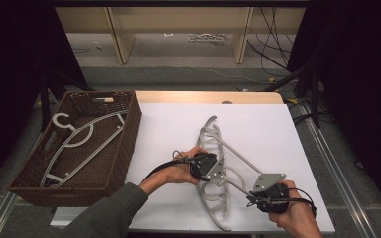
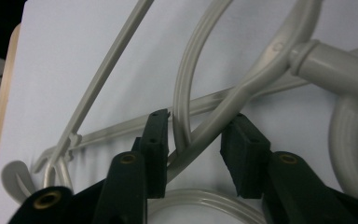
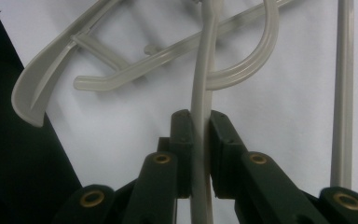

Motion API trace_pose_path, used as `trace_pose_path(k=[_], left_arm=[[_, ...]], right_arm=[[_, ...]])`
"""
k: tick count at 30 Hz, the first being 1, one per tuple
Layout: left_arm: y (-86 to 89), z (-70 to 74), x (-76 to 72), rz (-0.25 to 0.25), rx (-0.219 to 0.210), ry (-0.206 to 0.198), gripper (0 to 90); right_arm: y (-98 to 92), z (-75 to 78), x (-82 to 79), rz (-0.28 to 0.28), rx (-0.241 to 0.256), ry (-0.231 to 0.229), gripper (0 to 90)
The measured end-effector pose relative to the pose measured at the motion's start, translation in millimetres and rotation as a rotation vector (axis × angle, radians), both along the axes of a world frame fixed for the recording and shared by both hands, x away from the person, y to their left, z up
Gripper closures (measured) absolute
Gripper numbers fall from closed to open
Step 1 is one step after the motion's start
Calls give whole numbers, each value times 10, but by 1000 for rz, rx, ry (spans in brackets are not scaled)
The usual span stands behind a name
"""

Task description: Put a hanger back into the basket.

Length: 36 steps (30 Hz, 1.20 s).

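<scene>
Grey plastic hangers (image 1: pixel 212 140) lie tangled in the middle of the white table top (image 1: pixel 173 119). My left gripper (image 1: pixel 223 172) stands open over the tangle. In the left gripper view its pads (image 2: pixel 154 148) sit either side of a curved hook strand and a crossing arm of a hanger (image 2: pixel 186 100); the left gripper (image 2: pixel 196 144) has a wide gap. My right gripper (image 1: pixel 252 194), near the table's front edge, is shut on a thin hanger bar (image 3: pixel 200 88); the right gripper (image 3: pixel 200 125) has its pads pressed on both sides of that bar.
A brown wicker basket (image 1: pixel 133 126) stands at the table's left with grey hangers (image 1: pixel 77 141) lying inside. Black curtains flank the table. Cables trail on the floor behind, near wooden shelf legs. The table's front edge runs just below my right hand.
</scene>
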<state>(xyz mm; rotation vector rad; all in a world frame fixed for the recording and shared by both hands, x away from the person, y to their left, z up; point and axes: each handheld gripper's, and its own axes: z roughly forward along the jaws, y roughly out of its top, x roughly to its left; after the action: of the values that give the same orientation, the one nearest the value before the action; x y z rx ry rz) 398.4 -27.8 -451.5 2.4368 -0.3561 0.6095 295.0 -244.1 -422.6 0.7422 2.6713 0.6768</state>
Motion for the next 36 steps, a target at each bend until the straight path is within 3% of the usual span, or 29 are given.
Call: trace_pose_path(k=[5, 8, 9, 10, 11, 13, 15, 17, 19, 21, 22, 24, 27, 31, 36], left_arm=[[-68, 122, -15, -55, 40, -72, 691], [-116, 221, -34, -89, 39, -109, 715], [-132, 268, -44, -97, 35, -114, 725], [-141, 318, -49, -108, 20, -92, 736], [-151, 361, -69, -119, 21, -117, 746], [-158, 457, -92, -118, 16, -130, 759], [-143, 524, -108, -115, 23, -114, 769], [-116, 575, -135, -101, 28, -94, 781], [-83, 608, -158, -86, 14, -71, 788], [-50, 629, -165, -70, 10, -63, 795], [-27, 642, -158, -57, 0, -52, 795], [25, 666, -143, -34, -2, -37, 796], [96, 695, -122, -7, -14, -22, 795], [182, 742, -92, 39, -33, 1, 795], [308, 796, -21, 136, -42, 32, 796]], right_arm=[[-93, 21, 24, -12, 16, -37, 816], [-157, 38, 43, -27, -16, -58, 769], [-176, 45, 53, -47, -33, -76, 752], [-201, 46, 66, -56, -53, -92, 740], [-224, 47, 69, -69, -66, -98, 723], [-264, 54, 76, -93, -60, -115, 718], [-291, 74, 78, -114, -41, -131, 686], [-312, 109, 87, -143, -10, -178, 623], [-315, 141, 90, -168, 28, -186, 557], [-317, 198, 89, -237, 124, -242, 432], [-317, 198, 89, -237, 124, -242, 432], [-320, 249, 101, -283, 212, -304, 387], [-331, 298, 97, -303, 307, -339, 343], [-334, 323, 97, -327, 368, -384, 311], [-318, 334, 86, -338, 418, -384, 294]])
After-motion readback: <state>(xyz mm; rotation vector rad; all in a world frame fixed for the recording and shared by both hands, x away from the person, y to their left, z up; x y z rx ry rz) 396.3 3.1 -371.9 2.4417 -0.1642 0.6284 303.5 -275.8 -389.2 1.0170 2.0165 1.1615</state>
